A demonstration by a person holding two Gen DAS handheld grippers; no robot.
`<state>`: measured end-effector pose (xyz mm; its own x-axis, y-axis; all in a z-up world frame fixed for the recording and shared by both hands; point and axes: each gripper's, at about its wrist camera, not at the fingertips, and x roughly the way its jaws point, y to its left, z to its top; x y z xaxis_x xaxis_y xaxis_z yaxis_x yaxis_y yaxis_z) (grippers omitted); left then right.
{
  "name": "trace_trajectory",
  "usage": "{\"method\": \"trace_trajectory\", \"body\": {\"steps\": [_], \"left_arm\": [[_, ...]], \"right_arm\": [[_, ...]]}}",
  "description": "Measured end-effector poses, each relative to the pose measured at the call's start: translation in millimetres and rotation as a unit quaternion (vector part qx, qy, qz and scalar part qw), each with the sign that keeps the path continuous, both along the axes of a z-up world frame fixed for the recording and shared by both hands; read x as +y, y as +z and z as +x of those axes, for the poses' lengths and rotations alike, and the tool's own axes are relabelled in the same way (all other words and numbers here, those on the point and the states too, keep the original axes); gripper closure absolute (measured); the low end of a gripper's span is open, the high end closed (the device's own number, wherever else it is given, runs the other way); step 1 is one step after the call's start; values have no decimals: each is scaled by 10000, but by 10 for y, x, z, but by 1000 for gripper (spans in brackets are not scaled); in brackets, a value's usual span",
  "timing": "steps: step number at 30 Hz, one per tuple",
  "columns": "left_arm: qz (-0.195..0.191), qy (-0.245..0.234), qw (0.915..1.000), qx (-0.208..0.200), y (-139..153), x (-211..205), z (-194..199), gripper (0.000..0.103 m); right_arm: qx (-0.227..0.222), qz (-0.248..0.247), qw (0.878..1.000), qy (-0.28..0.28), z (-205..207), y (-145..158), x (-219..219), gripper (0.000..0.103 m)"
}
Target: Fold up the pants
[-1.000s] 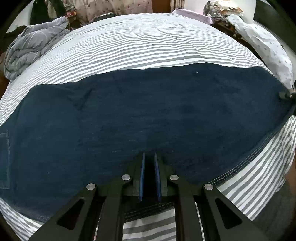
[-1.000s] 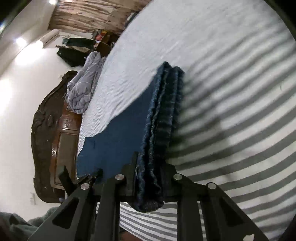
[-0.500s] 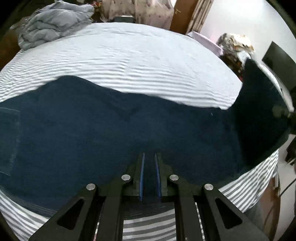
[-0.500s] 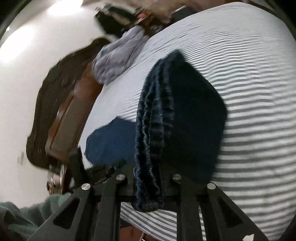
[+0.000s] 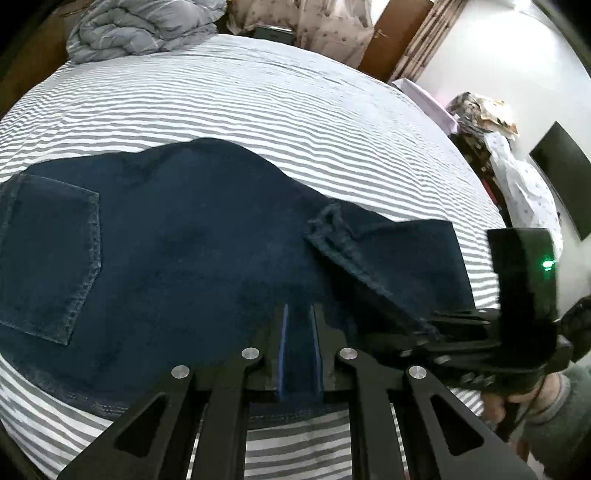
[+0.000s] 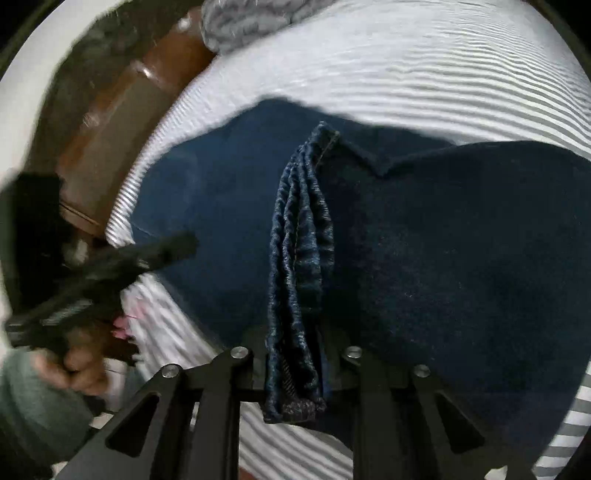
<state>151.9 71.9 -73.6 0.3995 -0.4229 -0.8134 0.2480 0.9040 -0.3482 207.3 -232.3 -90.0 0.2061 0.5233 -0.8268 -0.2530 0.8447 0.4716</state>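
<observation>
Dark blue denim pants lie on the striped bed, back pocket at the left. My left gripper is shut on the pants' near edge at about mid-length. My right gripper is shut on the bunched leg hems and holds them over the upper part of the pants. In the left wrist view the folded-over leg drapes across the pants at the right, with the right gripper's body behind it. The left gripper shows blurred at the left of the right wrist view.
The grey-and-white striped bedsheet covers the bed. A crumpled grey duvet lies at the head end. A brown wooden headboard stands beyond it. Clothes piles and a dark screen stand past the bed's right side.
My right gripper has carried the leg hems up and across toward the waist end, folding the leg over the pants. The left gripper keeps its grip and the view has swung left.
</observation>
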Motion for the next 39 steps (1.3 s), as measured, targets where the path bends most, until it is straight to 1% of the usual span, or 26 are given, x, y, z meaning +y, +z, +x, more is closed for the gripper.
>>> {"method": "trace_trajectory", "body": {"steps": [1,2,4,5,7,9,11,13,16,18,19,21,24,27,28,29,30,31,33,36,37,38,39], "left_arm": [[-89,-20,9999,64,-14,46,2,90],[-166,-35,9998,122,-32,54,-2,90],[-410,-83,9988,271,-59,58,-16,90],[-508,-90,9982,300,-65,58,-24,90],[-695,-115,9968,389,-76,62,-21,90],[-934,-169,9941,528,-99,61,-24,90],[-1219,-251,9895,738,-144,46,-24,89],[-1408,-295,9855,898,-178,7,-50,88],[-1557,-384,9809,1104,-240,-56,-58,85],[-1479,-409,9817,1129,-278,-90,-44,83],[-1406,-334,9828,1147,-296,-97,-38,83],[-1513,-197,9807,1225,-322,-42,-21,83],[-1404,-32,9824,1230,-359,31,-8,82],[-1322,87,9816,1377,-458,90,7,82],[-1367,118,9813,1349,-466,134,-16,81],[-1374,93,9819,1296,-464,145,-30,80],[-1330,90,9824,1311,-479,128,-26,78],[-1362,132,9810,1372,-514,110,-1,77],[-1428,156,9782,1502,-573,39,21,64],[-1495,124,9772,1505,-595,-85,51,55],[-1484,86,9774,1506,-585,-95,52,54],[-1580,25,9752,1549,-577,-109,52,54],[-1739,-15,9710,1638,-584,-117,49,54]], "right_arm": [[11,-45,10000,13,22,-29,66,67],[-13,-40,10000,42,20,-30,101,64],[-58,-4,9999,108,-2,29,138,48],[-142,-63,9998,119,-40,79,141,47],[-302,-169,9994,81,-135,177,67,47],[-377,-72,9993,-44,-242,261,-101,46],[-472,8,9987,-205,-368,360,-217,44],[-500,86,9980,-382,-507,396,-386,42],[-401,182,9974,-571,-682,375,-567,42],[-337,238,9973,-610,-743,363,-590,42],[-323,255,9973,-606,-780,363,-603,42],[-322,265,9972,-617,-835,360,-597,42],[-299,372,9975,-521,-879,334,-546,42],[-271,410,9977,-467,-863,285,-476,42],[-270,396,9978,-449,-855,278,-446,42],[-279,417,9978,-436,-845,275,-422,42],[-287,524,9973,-422,-847,275,-407,42],[-252,654,9968,-392,-849,257,-395,42],[-106,787,9961,-376,-830,195,-335,42],[65,907,9951,-396,-831,81,-236,42],[72,900,9951,-403,-833,64,-220,42],[89,914,9950,-394,-831,39,-203,42],[120,926,9948,-400,-824,18,-194,42]]}}
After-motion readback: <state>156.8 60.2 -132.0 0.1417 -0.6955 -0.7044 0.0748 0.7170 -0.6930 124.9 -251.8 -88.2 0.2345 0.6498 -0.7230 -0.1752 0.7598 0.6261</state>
